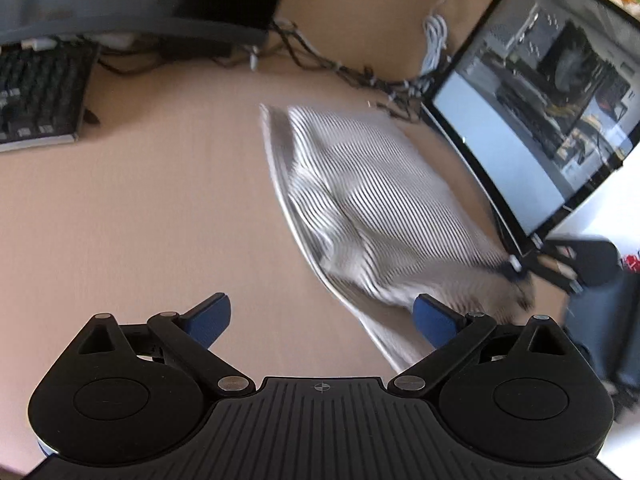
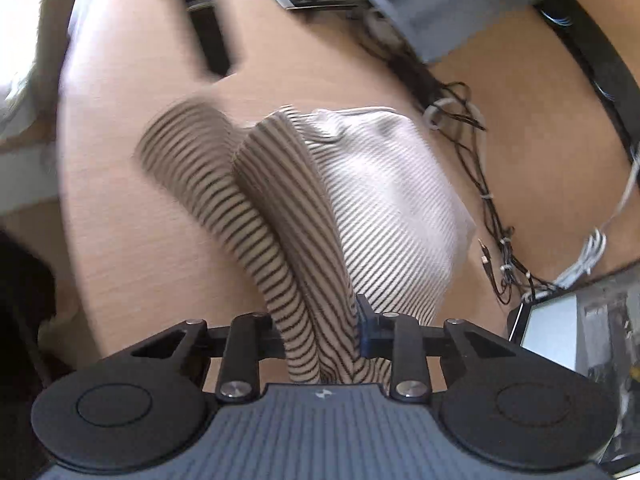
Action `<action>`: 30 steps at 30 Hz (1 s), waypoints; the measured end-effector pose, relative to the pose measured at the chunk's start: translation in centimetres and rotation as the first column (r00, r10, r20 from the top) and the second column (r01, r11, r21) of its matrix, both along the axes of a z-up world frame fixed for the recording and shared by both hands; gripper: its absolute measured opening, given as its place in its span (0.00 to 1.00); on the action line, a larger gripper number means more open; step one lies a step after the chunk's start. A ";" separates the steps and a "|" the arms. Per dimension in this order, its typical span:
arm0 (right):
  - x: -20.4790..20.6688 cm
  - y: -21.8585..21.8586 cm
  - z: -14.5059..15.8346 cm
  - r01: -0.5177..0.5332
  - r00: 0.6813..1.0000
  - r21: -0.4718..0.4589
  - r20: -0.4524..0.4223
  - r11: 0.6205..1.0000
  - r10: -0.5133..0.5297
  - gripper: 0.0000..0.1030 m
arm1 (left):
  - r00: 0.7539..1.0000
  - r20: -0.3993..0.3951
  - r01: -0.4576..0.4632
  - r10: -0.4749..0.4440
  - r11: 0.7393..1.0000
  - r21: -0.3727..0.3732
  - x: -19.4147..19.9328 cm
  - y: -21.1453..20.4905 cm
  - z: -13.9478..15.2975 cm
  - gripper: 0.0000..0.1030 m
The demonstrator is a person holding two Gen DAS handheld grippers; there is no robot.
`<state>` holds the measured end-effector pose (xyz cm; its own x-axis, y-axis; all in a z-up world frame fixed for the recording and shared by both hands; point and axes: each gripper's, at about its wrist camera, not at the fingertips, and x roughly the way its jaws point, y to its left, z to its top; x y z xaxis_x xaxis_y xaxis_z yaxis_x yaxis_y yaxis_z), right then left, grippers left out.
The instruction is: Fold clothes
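Striped garment lies bunched on the desk, near the monitor. Right gripper is clamped on a gathered fold; left gripper stands apart, empty. Risk: thick bunch may slip free, skewing the fold.

Shirt on desk, beside monitor
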<state>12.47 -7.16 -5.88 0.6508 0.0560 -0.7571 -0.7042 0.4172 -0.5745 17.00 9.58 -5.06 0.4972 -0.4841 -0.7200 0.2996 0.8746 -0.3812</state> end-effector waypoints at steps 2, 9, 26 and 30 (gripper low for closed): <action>-1.4 0.9 1.2 -0.005 0.998 -0.017 -0.061 1.000 0.004 0.27 | 0.999 0.031 0.026 -0.025 1.000 -0.018 1.1 1.0 0.5 0.92; -3.7 2.5 6.8 -0.071 0.970 -0.009 -0.235 0.997 0.067 0.26 | 0.972 0.093 0.215 -0.214 0.977 -0.002 5.9 -2.7 -0.5 0.68; 14.0 1.6 3.5 -0.027 0.952 0.161 -0.298 0.987 0.075 0.59 | 0.969 0.077 0.212 -0.235 0.950 0.231 8.8 -5.3 -1.1 0.62; 14.6 0.8 3.2 0.006 0.957 0.189 -0.286 0.982 0.049 0.69 | 0.969 0.110 0.189 -0.220 0.952 0.240 8.8 -4.6 0.2 0.68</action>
